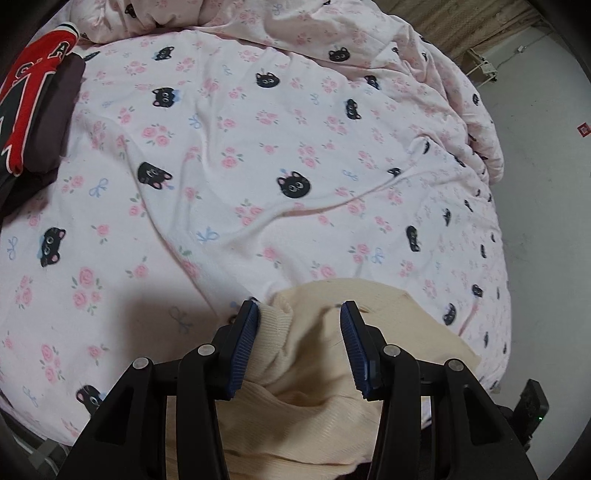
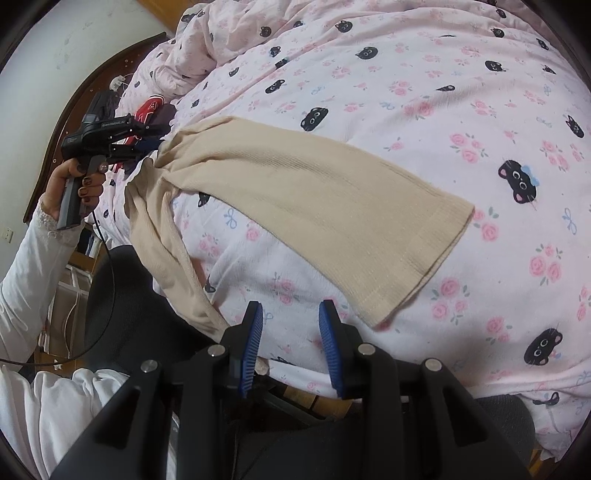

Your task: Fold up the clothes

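Observation:
A cream ribbed knit garment [image 2: 314, 206] lies spread on the pink cat-print bed cover [image 2: 424, 92], with one part hanging over the near bed edge. In the left wrist view the same garment [image 1: 314, 369] lies bunched between and under my left gripper's [image 1: 299, 317] open blue pads, with a ribbed cuff against the left pad [image 1: 243, 347]. In the right wrist view my left gripper [image 2: 147, 142] sits at the garment's bunched far end. My right gripper [image 2: 291, 321] is open and empty, above the bed edge just short of the garment's hem.
A pile of folded clothes, red and black on top [image 1: 26, 107], sits at the far left of the bed. A crumpled duvet [image 1: 332, 22] lies along the back. A dark wooden headboard [image 2: 74, 107] and a white wall are at the left; a black chair [image 2: 107, 295] stands below the bed edge.

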Action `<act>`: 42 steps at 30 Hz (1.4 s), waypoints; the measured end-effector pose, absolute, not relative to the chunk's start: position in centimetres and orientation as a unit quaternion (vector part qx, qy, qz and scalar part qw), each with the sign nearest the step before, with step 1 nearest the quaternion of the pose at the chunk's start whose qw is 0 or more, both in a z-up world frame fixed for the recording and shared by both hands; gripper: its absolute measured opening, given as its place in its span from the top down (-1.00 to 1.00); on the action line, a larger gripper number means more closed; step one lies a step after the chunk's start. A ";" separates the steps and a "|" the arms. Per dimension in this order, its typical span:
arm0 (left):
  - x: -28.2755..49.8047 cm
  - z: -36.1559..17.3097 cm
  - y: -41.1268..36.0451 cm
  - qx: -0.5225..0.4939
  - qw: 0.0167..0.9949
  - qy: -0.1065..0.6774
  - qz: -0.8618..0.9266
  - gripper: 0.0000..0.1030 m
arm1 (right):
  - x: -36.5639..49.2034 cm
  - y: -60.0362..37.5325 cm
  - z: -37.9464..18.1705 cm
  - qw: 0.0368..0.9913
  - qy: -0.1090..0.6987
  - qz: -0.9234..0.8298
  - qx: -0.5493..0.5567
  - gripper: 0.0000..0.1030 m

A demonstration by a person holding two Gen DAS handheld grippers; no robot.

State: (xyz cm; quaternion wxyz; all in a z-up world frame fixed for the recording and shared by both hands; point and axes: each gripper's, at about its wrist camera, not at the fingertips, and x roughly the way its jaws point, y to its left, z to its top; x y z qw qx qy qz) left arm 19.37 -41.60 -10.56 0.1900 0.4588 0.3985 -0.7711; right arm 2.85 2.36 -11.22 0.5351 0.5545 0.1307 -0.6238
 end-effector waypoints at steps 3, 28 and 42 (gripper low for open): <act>19.4 -10.7 -41.3 0.468 0.186 0.395 -0.768 0.20 | 2.7 2.4 -11.1 0.535 0.129 -0.625 0.553 0.34; 21.2 -10.5 -43.2 0.390 0.237 0.406 -0.792 0.97 | -5.0 6.5 -10.3 0.460 -0.016 -0.694 0.553 0.32; 21.6 -10.0 -43.5 0.368 0.238 0.413 -0.799 0.97 | -7.4 4.3 -12.2 0.448 -0.023 -0.703 0.552 0.91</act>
